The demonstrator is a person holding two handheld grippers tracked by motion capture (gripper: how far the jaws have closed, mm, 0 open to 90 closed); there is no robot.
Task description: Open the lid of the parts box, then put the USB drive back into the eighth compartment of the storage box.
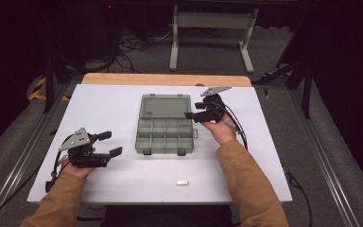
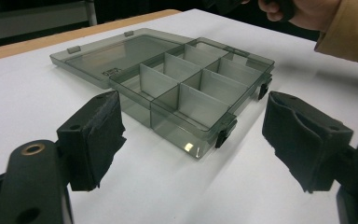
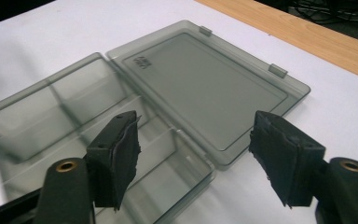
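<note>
High view: we see a clear grey compartment box (image 1: pixel 163 130) at frame centre on the white tabletop (image 1: pixel 104 104), its lid (image 1: pixel 165 106) flat open toward the top of the frame. Left tool (image 1: pixel 109 144), lower left, sits well apart from the box, jaws apart w/ nothing between. Right tool (image 1: pixel 192 112), just right of centre, hovers at the lid's right edge, jaws apart, nothing between. A small white piece (image 1: pixel 183 182) lies near the bottom edge, below the box. Left gripper view: box (image 2: pixel 186 88) at centre, dividers upright, black latches facing us. Right gripper view: lid (image 3: pixel 209 88) upper centre, compartments at left.
</note>
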